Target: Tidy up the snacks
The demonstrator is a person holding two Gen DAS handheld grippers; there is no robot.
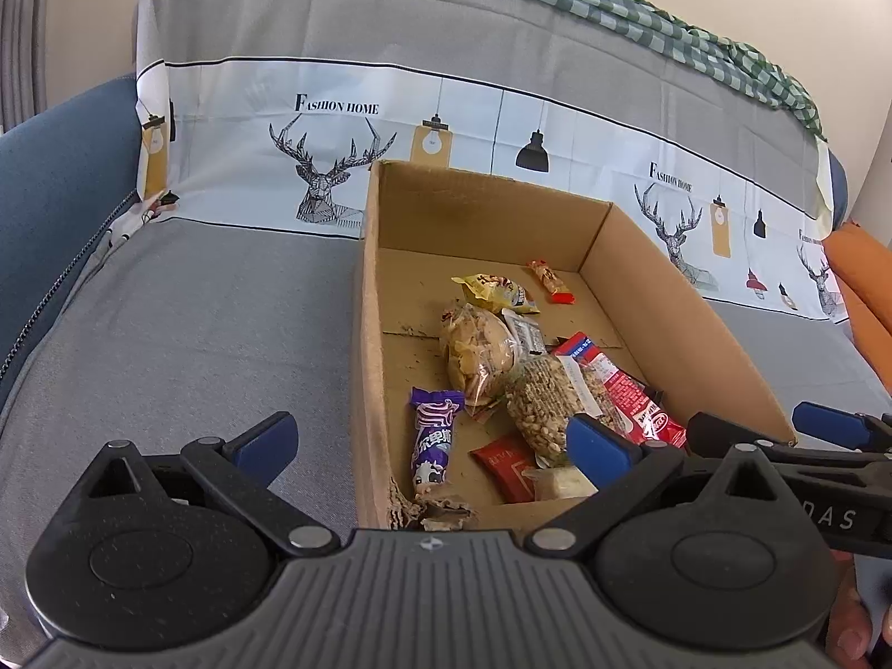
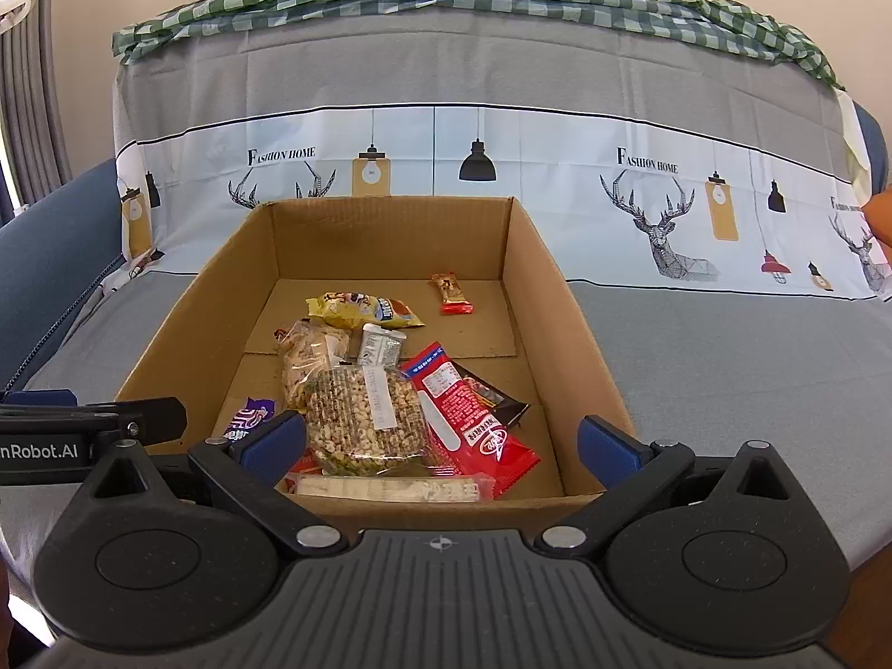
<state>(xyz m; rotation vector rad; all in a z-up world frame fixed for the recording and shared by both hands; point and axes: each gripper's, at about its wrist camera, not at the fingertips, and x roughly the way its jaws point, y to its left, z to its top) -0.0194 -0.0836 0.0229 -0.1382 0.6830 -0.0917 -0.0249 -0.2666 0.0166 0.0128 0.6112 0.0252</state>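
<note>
We see both views bright, lit by even soft daylight, no harsh glare. Source unclear; we can't tell direction. Shadows are soft: the cardboard box (image 2: pixel 535 301) walls shade its inner floor ahead of the right gripper (image 2: pixel 440 446), and a faint shadow lies under the left gripper (image 1: pixel 429 440). Slight sheen on the red wrapper (image 2: pixel 474 423) between the right fingers. Strong fisheye bending at edges; sofa cover (image 1: pixel 390 17) lines curve, corners vignette dark. Centre sharp, gripper bodies nearest lens slightly soft, mild compression noise.
</note>
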